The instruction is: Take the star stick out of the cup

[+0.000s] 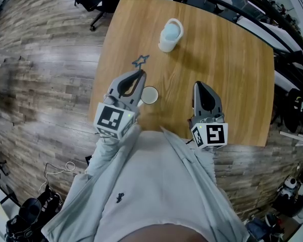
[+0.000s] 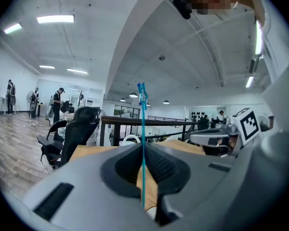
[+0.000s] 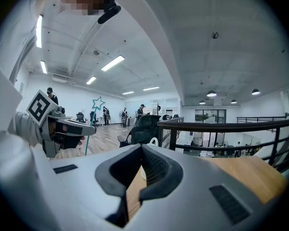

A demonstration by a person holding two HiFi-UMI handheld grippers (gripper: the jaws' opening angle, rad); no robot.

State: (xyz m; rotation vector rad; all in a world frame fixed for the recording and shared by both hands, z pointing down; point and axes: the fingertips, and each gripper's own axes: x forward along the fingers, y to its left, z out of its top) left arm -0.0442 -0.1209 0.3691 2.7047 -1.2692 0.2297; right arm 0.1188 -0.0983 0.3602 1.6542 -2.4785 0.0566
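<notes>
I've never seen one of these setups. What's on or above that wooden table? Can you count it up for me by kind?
Cups: 2, a white handled mug and a small round pale cup.
Star sticks: 1, a thin teal stick with a star tip, pinched in the left tool.
Handheld grey tools: 2, the left tool and the right tool.
Total: 5.

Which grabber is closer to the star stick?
Left. The left gripper is shut on the star stick, pinching its stem. The right gripper sits apart on the other side, holding nothing.
</notes>
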